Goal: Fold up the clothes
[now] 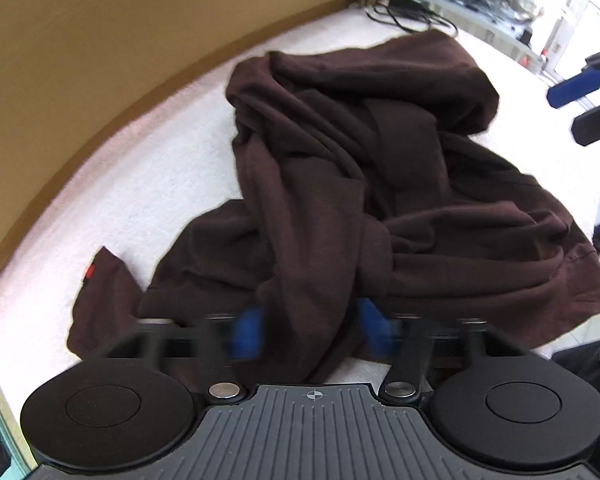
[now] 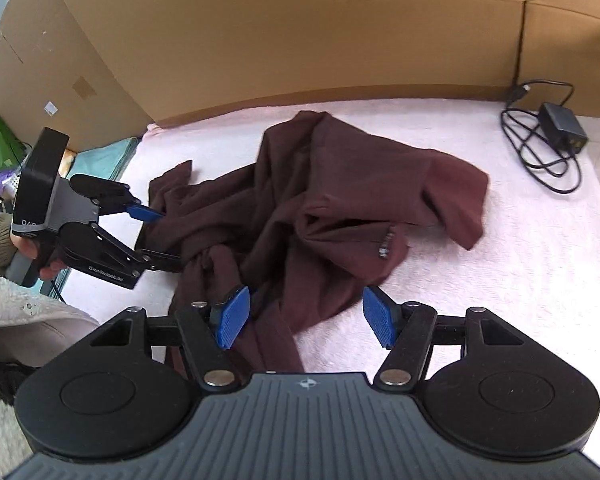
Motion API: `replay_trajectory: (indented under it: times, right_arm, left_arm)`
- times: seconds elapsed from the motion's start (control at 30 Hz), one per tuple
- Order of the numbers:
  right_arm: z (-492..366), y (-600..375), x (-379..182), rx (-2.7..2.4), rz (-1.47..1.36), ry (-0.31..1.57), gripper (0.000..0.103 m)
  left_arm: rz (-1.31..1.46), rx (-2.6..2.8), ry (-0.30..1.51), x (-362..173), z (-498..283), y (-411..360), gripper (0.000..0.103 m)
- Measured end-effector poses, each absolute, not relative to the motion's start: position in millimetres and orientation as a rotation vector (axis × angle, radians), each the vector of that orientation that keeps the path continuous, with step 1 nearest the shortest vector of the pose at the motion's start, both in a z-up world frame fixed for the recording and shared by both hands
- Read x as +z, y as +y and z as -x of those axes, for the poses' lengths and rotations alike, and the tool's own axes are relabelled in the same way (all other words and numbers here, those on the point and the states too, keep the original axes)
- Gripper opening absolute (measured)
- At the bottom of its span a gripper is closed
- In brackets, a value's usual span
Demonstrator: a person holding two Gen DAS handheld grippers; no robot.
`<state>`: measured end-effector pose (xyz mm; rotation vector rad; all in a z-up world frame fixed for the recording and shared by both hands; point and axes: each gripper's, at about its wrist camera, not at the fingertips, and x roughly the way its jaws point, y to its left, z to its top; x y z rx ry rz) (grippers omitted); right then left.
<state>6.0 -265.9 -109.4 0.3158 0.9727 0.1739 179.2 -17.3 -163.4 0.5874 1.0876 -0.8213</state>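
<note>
— Where's the shirt?

— The dark maroon garment (image 2: pixel 320 200) lies crumpled in the middle of the pale towel (image 2: pixel 500 280), ahead of both my tools at twelve o'clock. A cardboard box (image 2: pixel 300 40) stands behind it, and a charger (image 2: pixel 560 124) lies at two o'clock.

— And your right gripper (image 2: pixel 306 320)?

— Its jaws are spread wide and hold nothing. A strip of cloth runs under the pad on the seven o'clock side.

— The left gripper (image 1: pixel 310 330)?

— It's at the garment's nine o'clock edge. A bunched ridge of cloth sits between the jaws, which are apart. The pads (image 1: pixel 246 332) are blurred, so I can't tell whether they pinch it.
</note>
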Motion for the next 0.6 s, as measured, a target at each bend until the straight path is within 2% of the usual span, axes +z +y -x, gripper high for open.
replay_trajectory:
  times: [0.13, 0.3, 0.47, 0.6]
  right_arm:
    - [-10, -252, -116, 0.161, -0.347, 0.958, 0.068]
    - [-9, -254, -125, 0.130, -0.411, 0.955, 0.068]
    - [-8, -260, -127, 0.111, -0.470, 0.942, 0.068]
    - [-8, -259, -127, 0.107, -0.475, 0.938, 0.068]
  left_arm:
    - [-0.474, -0.784, 1.119, -150, -192, -8, 0.005]
    - [-0.378, -0.731, 1.033, -109, -222, 10, 0.006]
    - [-0.358, -0.624, 0.965, -87, -272, 16, 0.014]
    - [-0.383, -0.542, 0.952, -95, -311, 14, 0.018]
